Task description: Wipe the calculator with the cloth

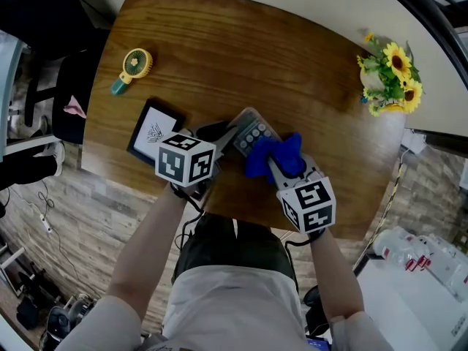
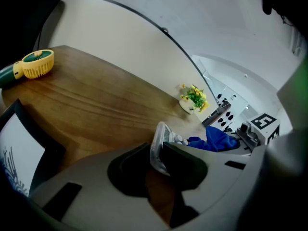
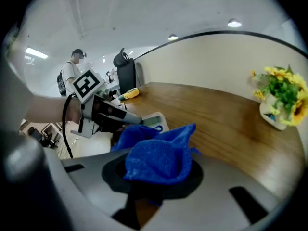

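Observation:
A grey calculator [image 1: 252, 132] lies on the wooden table [image 1: 234, 57], tilted up at its near end. My left gripper [image 1: 223, 139] is shut on the calculator's [image 2: 161, 146] near edge. My right gripper [image 1: 274, 163] is shut on a blue cloth [image 1: 274, 154], which rests over the calculator's right part. In the right gripper view the cloth [image 3: 159, 155] bunches between the jaws, with the calculator [image 3: 153, 121] just beyond it and the left gripper [image 3: 108, 112] on its left. From the left gripper view, the cloth [image 2: 215, 139] shows past the calculator.
A yellow hand fan [image 1: 131, 68] lies at the table's far left. A black-framed picture [image 1: 153, 131] sits beside my left gripper. A vase of sunflowers [image 1: 391, 79] stands at the far right edge. A person [image 3: 72, 73] stands in the background.

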### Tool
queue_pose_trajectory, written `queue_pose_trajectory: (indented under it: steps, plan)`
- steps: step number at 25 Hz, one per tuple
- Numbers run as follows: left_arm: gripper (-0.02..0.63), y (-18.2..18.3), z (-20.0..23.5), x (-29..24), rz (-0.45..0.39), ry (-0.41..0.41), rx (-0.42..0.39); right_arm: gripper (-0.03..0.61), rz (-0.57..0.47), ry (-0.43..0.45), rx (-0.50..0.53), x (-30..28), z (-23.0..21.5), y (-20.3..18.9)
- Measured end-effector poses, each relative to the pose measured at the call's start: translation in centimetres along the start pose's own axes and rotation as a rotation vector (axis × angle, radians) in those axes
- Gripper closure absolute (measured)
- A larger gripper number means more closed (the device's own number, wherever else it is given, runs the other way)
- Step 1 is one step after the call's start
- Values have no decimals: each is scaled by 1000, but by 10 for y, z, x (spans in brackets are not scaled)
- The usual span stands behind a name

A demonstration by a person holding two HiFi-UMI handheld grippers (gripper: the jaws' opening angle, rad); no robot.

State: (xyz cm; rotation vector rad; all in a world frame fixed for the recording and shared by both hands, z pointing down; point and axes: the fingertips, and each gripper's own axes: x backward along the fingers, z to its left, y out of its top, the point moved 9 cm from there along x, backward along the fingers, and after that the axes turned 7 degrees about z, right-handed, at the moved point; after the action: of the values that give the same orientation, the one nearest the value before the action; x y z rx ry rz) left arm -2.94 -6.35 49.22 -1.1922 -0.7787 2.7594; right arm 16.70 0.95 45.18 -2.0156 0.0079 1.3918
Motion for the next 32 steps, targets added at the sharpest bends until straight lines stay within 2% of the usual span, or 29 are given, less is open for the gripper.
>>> queue_pose_trajectory:
  steps: [7, 9, 12, 16, 19, 22, 24, 26, 30, 32]
  plan:
    - [525, 0, -1, -1, 6, -7, -3, 479, 130, -62, -24, 24, -15, -25]
    - [525, 0, -2, 0, 3, -8, -11, 479, 91, -72, -79, 35, -24, -22]
    - [525, 0, -1, 1, 1, -10, -19, 477, -61, -64, -152, 42, -32, 5]
    - [525, 2, -1, -1, 2, -1, -16, 476, -197, -27, -152, 19, -17, 49]
    - [523, 3, -1, -2, 1, -1, -12, 474, -198, -12, -144, -11, 7, 61]
    - [525, 1, 0, -1, 7, -7, 6, 474, -121, -17, -146, -34, 28, 46]
    - [525, 2, 0, -2, 8, -12, 18, 477, -112, -8, -167, -34, 32, 35]
    - [525, 3, 0, -2, 5, -13, 23, 478, -98, 0, -141, -31, 35, 28]
    - [523, 1, 1, 1, 2, -6, 24, 478, -31, -4, 16, -24, 48, 15]
    - [525, 2, 1, -1, 2, -11, 26, 479, -7, -14, 55, -16, 46, 5]
